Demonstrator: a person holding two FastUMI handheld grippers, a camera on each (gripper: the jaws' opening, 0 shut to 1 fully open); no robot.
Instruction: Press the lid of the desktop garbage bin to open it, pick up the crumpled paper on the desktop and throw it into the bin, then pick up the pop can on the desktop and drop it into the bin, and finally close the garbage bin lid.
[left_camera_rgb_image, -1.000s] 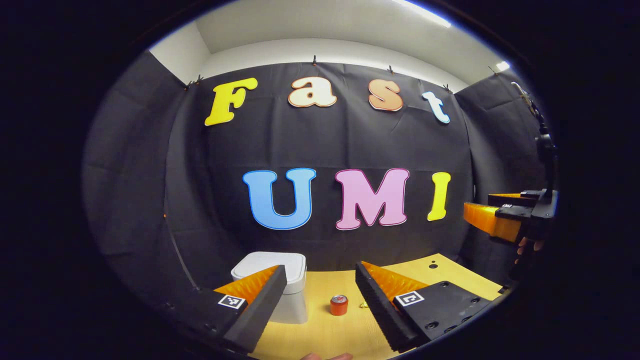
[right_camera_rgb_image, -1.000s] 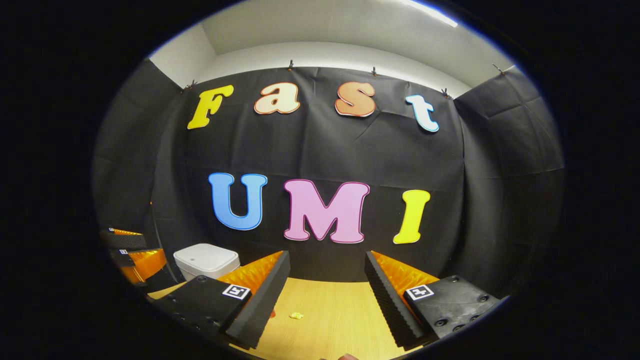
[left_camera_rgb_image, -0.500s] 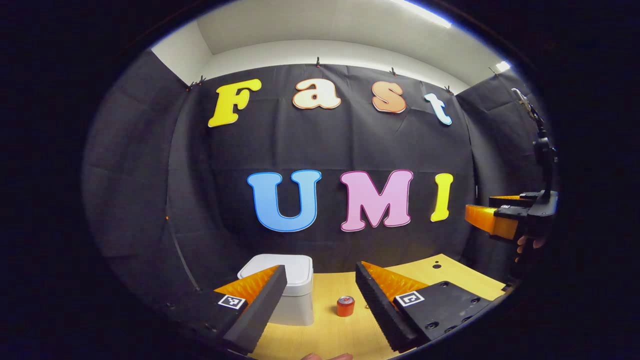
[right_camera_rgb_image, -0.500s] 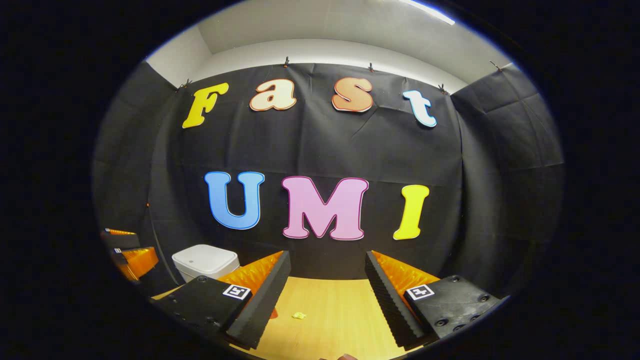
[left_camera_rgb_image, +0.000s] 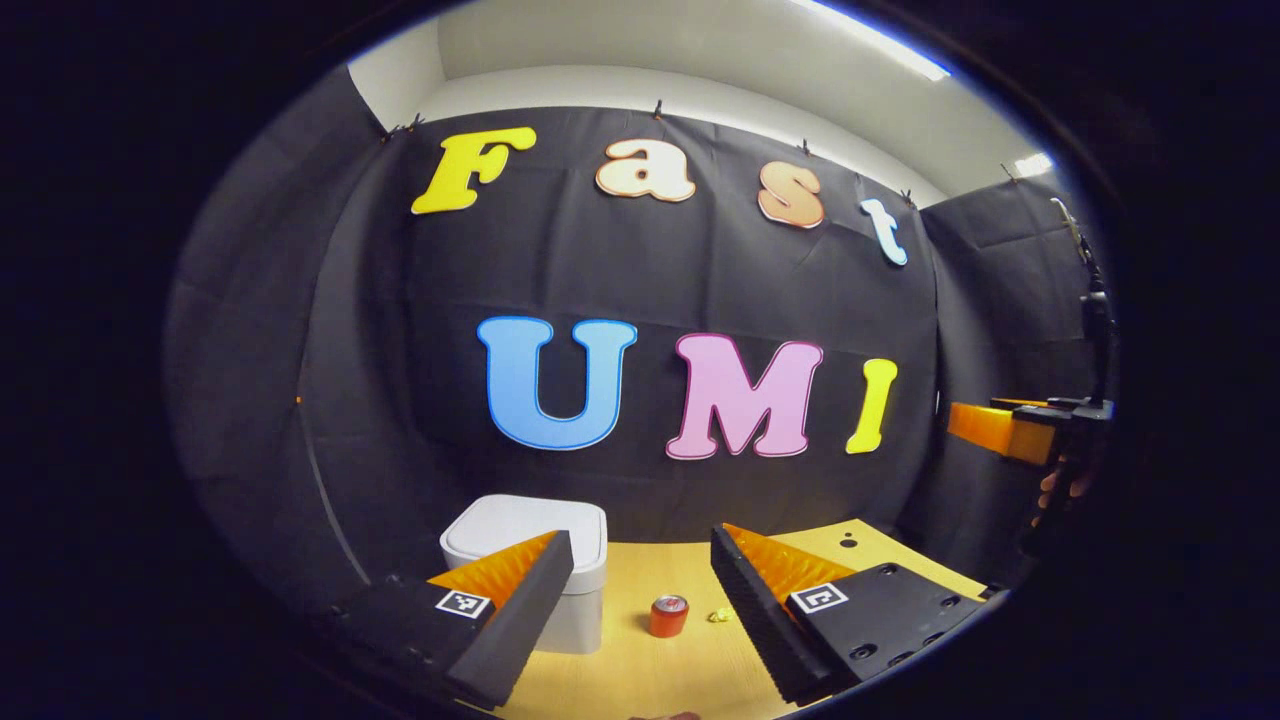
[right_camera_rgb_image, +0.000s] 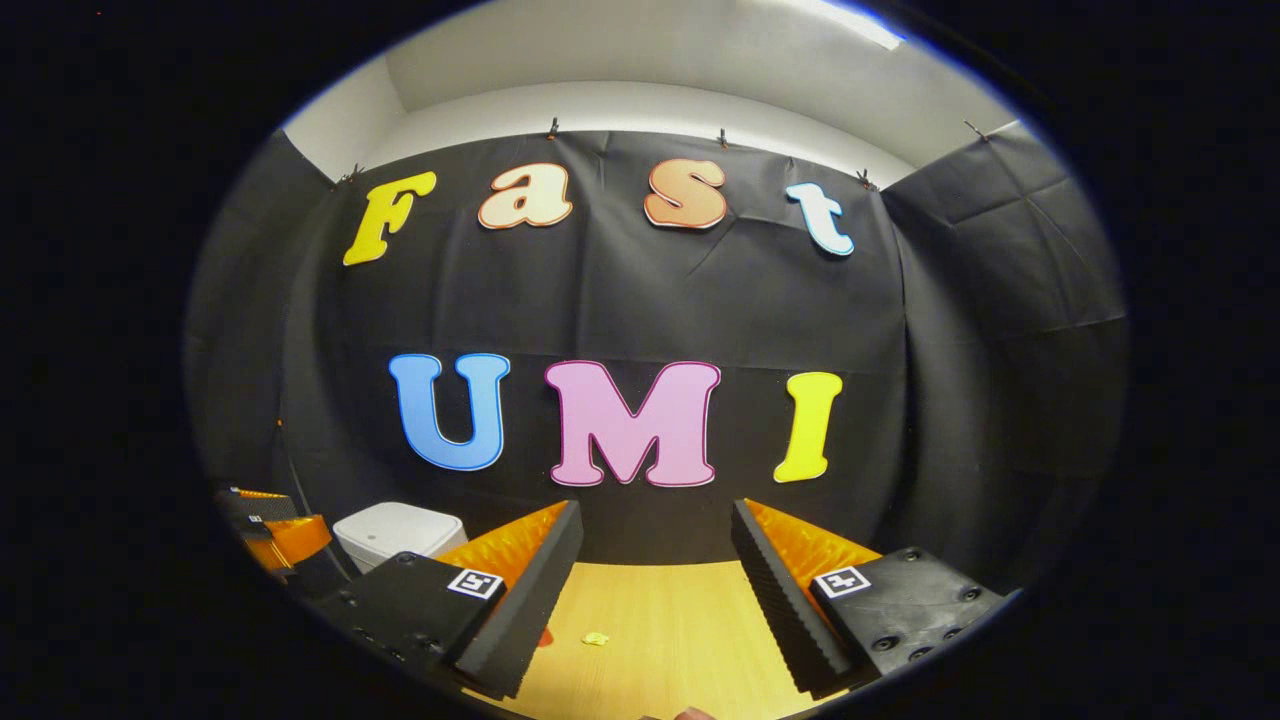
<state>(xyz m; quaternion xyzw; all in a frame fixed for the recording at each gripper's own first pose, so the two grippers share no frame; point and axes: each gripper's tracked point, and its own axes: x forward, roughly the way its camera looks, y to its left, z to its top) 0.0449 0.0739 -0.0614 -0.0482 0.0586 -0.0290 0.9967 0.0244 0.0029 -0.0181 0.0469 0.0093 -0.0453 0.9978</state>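
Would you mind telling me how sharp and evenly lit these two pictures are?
Left gripper view: sharp; fisheye bends the wall; a ceiling light strip glares at upper right; the bin, pop can and crumpled paper read clearly. Right gripper view: equally sharp; the table is evenly lit.

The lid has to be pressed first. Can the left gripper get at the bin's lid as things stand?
Probably yes. The left gripper hangs open, holding nothing, and the bin stands just ahead with its lid shut and bare. The pop can stands apart to one side.

Both views face booth wall, sharing bin (left_camera_rgb_image: 525, 560) (right_camera_rgb_image: 398, 532), desktop (left_camera_rgb_image: 680, 660) (right_camera_rgb_image: 660, 640)
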